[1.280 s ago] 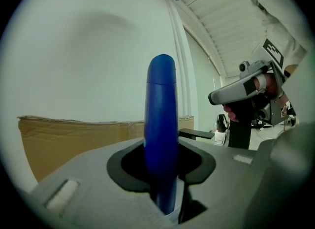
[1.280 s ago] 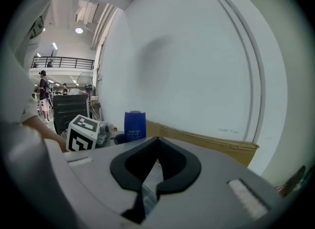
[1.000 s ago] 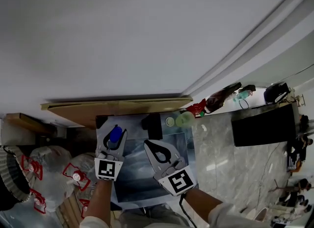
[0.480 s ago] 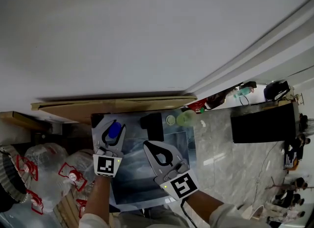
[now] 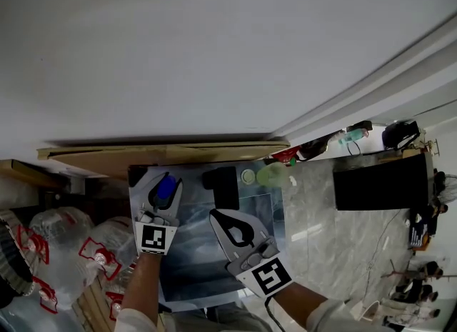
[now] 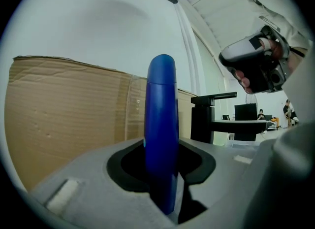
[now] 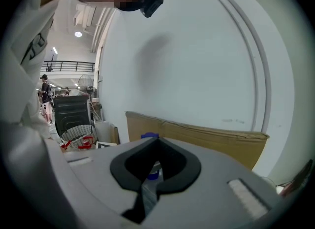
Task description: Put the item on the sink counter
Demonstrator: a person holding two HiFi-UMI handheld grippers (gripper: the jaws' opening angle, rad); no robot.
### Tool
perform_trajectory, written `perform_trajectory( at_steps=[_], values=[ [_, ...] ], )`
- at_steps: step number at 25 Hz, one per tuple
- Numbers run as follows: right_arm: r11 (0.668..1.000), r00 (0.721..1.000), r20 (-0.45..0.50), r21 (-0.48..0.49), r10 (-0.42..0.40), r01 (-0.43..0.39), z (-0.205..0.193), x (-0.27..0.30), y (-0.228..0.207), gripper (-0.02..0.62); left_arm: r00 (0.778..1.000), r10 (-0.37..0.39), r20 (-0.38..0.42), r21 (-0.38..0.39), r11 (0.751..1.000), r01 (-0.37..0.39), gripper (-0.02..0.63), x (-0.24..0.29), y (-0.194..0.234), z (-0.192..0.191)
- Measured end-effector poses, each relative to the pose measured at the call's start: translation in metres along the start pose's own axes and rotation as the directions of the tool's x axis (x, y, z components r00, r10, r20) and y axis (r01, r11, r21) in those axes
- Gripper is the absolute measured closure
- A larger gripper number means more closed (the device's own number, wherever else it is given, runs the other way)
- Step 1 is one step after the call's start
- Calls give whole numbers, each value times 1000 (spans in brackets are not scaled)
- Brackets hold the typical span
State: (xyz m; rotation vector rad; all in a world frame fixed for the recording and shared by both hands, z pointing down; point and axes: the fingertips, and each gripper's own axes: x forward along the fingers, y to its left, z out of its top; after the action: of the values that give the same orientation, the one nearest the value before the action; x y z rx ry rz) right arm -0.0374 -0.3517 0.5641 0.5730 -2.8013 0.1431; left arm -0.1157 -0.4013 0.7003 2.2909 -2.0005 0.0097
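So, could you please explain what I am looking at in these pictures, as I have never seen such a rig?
There is no robot here: a person holds a two-jaw gripper in each hand. One picture comes from a camera on the person's head, looking down. The other two come from cameras riding on each gripper. Below lies a metal sink with a black faucet, a green bottle at its far corner, a marble counter to its right, and cardboard against the wall. The left gripper is clamped on a blue bottle. The right gripper is shut and empty.
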Motion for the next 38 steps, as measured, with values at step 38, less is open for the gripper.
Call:
perform_trajectory(
  at_steps=[38],
  values=[
    [998, 998, 66, -67, -4, 9, 63, -37, 33, 591, 998, -7, -69, 23, 1000, 9, 381, -73, -2, 64]
  ],
)
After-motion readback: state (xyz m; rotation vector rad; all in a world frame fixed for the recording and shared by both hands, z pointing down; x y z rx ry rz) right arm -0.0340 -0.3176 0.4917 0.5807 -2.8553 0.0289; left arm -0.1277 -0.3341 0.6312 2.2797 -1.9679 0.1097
